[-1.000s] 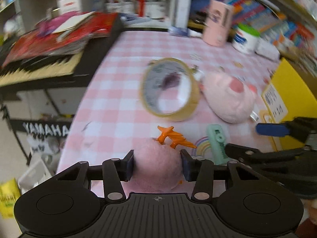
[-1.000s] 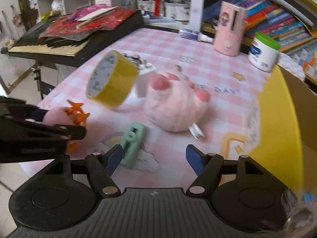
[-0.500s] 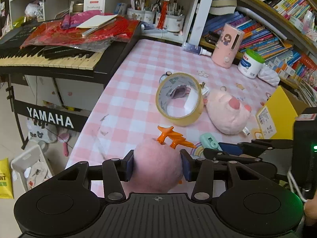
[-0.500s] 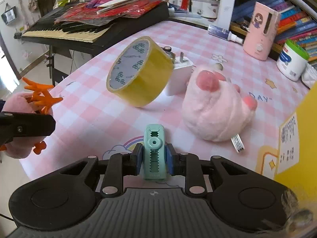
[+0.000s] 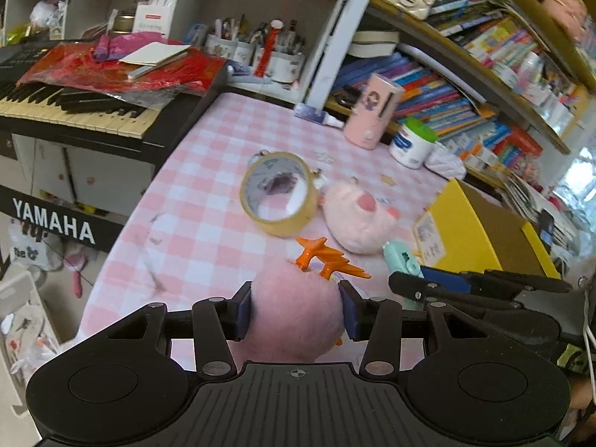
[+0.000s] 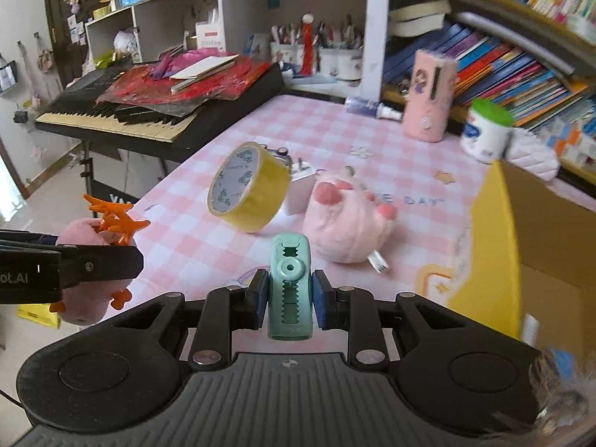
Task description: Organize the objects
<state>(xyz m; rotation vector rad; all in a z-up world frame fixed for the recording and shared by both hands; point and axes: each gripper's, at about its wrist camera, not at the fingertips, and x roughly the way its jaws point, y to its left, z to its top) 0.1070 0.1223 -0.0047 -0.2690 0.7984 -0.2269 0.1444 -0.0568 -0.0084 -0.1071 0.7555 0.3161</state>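
- Pink plush toy [image 5: 294, 309] clamped in left gripper [image 5: 296, 314], held over the near table edge.
- Mint clip [image 6: 290, 285] clamped in right gripper [image 6: 289, 294], lifted.
- Yellow box [image 6: 495, 246] at right, seemingly empty; view partial.
- Left on table: tape roll [image 6: 247, 197], pink slipper [image 6: 348, 223].

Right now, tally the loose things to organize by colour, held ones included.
Pink: 2, the round pink plush toy with orange antlers in the left gripper, and the pink plush paw.
Yellow: 1, the yellow tape roll.
Mint green: 1, the mint-green plastic clip in the right gripper.
Total: 4.
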